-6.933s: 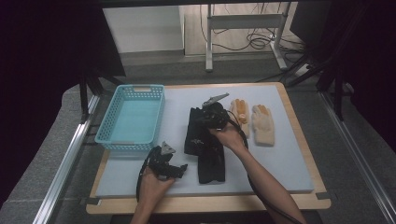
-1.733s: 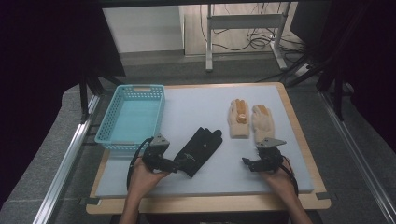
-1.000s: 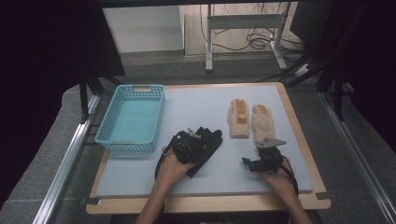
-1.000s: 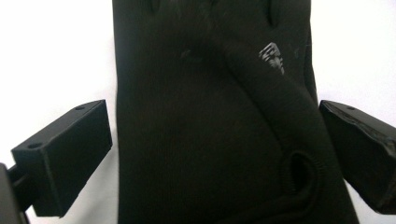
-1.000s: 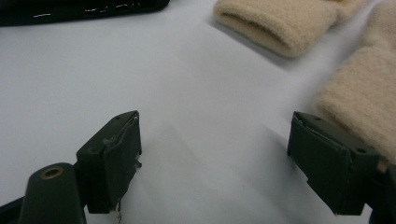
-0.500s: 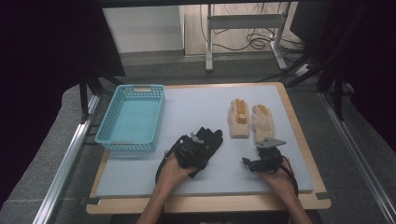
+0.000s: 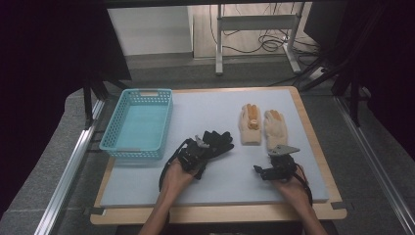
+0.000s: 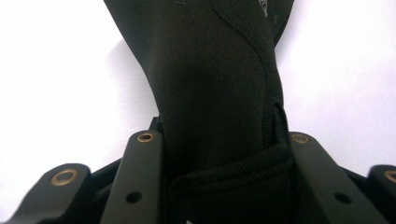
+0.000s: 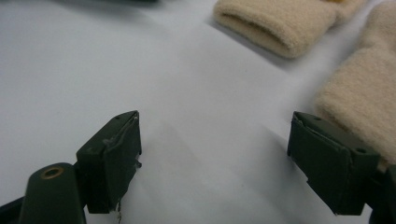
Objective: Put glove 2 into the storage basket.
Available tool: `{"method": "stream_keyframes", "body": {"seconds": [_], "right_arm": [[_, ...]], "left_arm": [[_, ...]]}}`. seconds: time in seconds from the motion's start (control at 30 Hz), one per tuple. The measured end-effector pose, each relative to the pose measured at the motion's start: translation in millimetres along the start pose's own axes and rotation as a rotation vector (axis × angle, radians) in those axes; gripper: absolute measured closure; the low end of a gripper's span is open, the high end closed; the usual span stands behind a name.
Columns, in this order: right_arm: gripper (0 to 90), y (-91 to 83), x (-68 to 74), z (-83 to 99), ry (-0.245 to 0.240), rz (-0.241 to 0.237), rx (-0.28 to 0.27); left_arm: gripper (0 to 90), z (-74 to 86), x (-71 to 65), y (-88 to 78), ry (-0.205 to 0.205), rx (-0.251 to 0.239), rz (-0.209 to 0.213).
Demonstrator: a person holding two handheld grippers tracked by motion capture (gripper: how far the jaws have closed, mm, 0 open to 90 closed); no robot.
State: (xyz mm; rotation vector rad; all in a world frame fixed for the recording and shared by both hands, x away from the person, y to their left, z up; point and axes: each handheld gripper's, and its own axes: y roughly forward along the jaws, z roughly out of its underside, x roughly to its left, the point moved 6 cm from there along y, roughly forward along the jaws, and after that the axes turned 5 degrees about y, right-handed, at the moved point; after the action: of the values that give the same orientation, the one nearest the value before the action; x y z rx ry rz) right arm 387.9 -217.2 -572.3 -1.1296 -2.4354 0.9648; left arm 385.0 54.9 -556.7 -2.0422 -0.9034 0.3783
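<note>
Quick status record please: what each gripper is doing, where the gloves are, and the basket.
left gripper: jaws have just been closing; now shut on the cuff end of the black glove
black glove: on the table, fingers pointing away from the person
right gripper: open, nothing between the jaws, resting near the beige gloves
beige gloves: two, side by side, right of centre
basket: turquoise, at the table's left, nothing visible inside

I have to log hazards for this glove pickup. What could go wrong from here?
The left tongs, whose jaws have just been closing, pinch only the cuff of the black glove, so it may slip or trail on lifting. The basket rim could snag its hanging fingers. The open right tongs sit close to a beige glove.
</note>
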Motion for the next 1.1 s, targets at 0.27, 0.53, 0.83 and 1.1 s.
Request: {"method": "stream_keyframes", "body": {"seconds": [0.27,0.53,0.83,1.1], "right_arm": [[17.3,-0.1,0.0,0.0,-0.003,0.001,-0.001],[17.3,-0.2,0.0,0.0,-0.003,0.001,-0.001],[17.3,-0.1,0.0,0.0,-0.003,0.002,-0.001],[17.3,-0.2,0.1,0.0,-0.003,0.002,-0.002]], "left_arm": [[64.2,-21.6,31.8,-36.0,-0.042,-0.039,-0.033],[63.7,-28.2,61.1,-52.9,-0.094,-0.035,-0.067],[62.9,-26.1,101.8,-65.6,-0.177,-0.015,-0.105],[62.1,-17.2,135.7,-73.2,-0.247,0.001,-0.150]]}}
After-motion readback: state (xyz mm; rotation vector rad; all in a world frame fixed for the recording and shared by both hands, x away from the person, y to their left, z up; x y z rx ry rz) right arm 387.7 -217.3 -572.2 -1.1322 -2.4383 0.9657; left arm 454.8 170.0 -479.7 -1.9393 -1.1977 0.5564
